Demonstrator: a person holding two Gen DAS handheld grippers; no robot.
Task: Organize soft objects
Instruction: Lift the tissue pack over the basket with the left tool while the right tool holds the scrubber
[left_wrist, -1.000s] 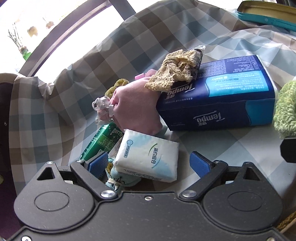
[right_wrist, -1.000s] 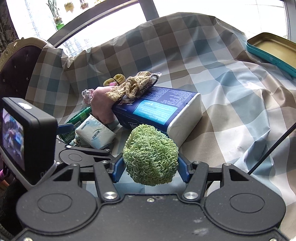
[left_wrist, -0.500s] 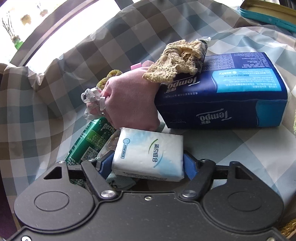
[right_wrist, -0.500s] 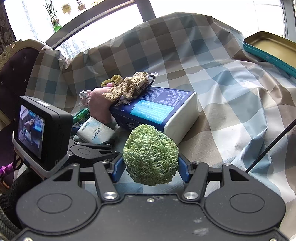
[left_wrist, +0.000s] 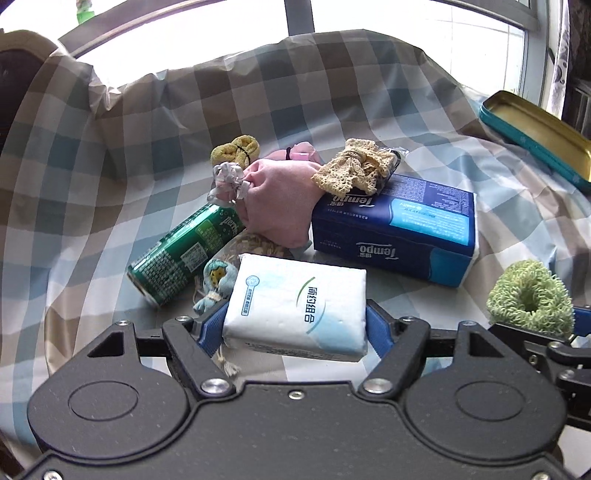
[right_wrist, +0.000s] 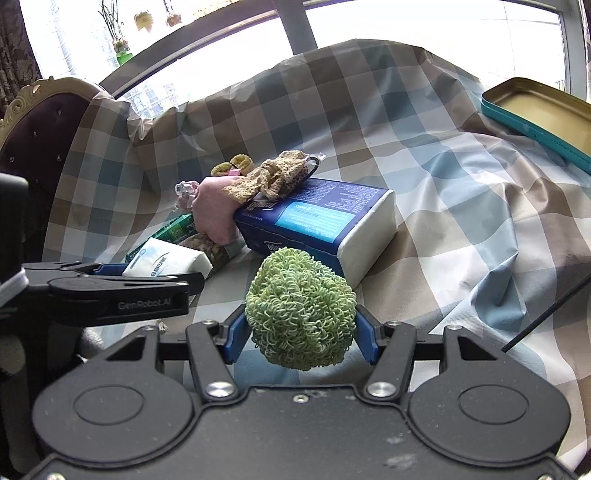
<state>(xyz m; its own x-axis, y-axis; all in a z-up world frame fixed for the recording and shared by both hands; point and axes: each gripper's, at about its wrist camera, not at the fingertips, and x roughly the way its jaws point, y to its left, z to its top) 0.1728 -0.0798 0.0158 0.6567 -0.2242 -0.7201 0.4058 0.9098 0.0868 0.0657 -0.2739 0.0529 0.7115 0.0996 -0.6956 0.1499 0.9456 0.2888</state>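
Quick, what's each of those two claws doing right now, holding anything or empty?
Left gripper: closed on the small white tissue pack, lifted off the cloth.
Right gripper: closed on the green curly ball.

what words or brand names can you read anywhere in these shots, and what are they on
"Tempo", upside down: blue tissue box.
"GenRobot.AI", faint: side of the left gripper.
"Perrier", partly hidden: green can.
Chinese characters on the white tissue pack and the fine print on the box and can: too small to read.

right claw (right_wrist: 301, 330) gripping green scrunchie (right_wrist: 300, 308), checked cloth (right_wrist: 461, 206)
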